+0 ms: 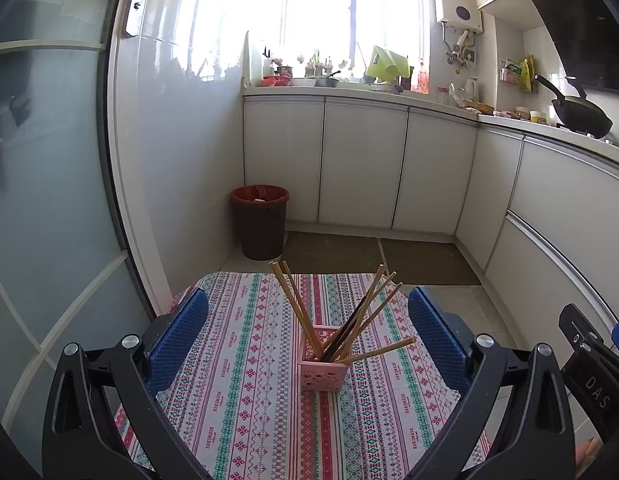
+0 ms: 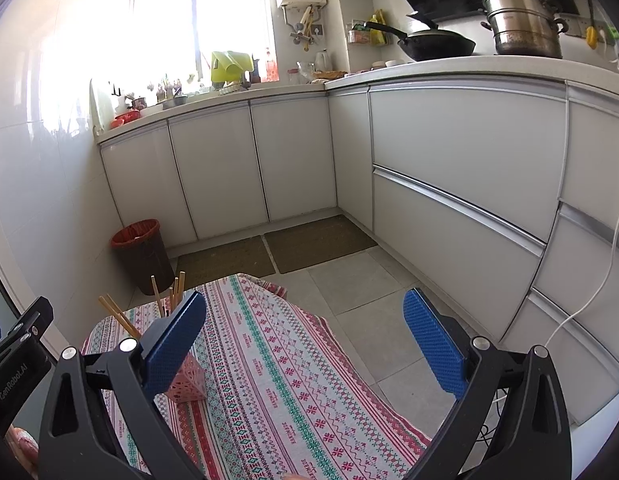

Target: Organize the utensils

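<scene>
Apparently we are at the tail end of the sorting, or pausing between steps: every chopstick we can see already stands in the pink holder (image 1: 320,364), and no loose utensil shows on the patterned cloth of the counter (image 1: 237,392) around it. The chopsticks (image 1: 341,320) fan out of the holder, some leaning left, most leaning right, and one tilts so low to the right that it nearly lies across the holder's rim.

Our left claw (image 1: 309,336) is spread wide, released, with nothing between its blue pads; the holder sits ahead of it, centred between the two fingers and not touching either. Our right claw (image 2: 305,340) is likewise released and empty, hanging over the cloth to the right of the holder, whose body is partly hidden behind its left finger.

We judge the next move calls for either tidying that low-leaning chopstick upright, which needs a narrow, careful pinch near its free end, or finding any remaining utensils outside both views.
</scene>
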### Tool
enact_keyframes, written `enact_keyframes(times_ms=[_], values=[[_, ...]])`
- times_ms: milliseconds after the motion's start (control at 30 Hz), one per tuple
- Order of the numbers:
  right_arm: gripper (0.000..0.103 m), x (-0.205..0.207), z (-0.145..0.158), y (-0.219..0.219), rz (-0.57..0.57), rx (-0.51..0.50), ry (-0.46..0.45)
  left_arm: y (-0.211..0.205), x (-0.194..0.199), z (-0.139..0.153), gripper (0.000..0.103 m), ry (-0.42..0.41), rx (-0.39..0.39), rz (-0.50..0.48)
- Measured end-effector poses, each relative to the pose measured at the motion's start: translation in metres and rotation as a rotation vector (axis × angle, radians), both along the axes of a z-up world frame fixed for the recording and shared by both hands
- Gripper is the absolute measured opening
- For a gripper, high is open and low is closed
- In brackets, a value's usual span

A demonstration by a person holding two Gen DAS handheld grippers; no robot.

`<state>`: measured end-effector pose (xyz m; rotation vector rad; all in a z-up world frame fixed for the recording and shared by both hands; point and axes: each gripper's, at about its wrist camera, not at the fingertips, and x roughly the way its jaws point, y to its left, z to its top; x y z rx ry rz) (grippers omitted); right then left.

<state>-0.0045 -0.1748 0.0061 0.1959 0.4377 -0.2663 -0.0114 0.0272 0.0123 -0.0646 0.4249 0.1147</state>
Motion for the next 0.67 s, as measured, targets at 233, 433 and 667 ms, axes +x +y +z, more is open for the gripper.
enact_keyframes(times_ms=[233,433,667], values=[[0.096,-0.0007,-0.0003,0.001,0.003,-0.002,-0.002,-0.0058,-0.0032,-0.0001,0.094,-0.025,0.021,-0.039],[0.096,-0.0006,-0.0005,0.0018,0.003,-0.003,-0.003,-0.0069,-0.0019,-0.0008,0.094,-0.017,0.015,-0.054],[0.096,0.0,-0.0004,0.001,0.001,-0.001,0.0,-0.0058,-0.0024,0.0019,0.096,-0.012,0.001,-0.039]])
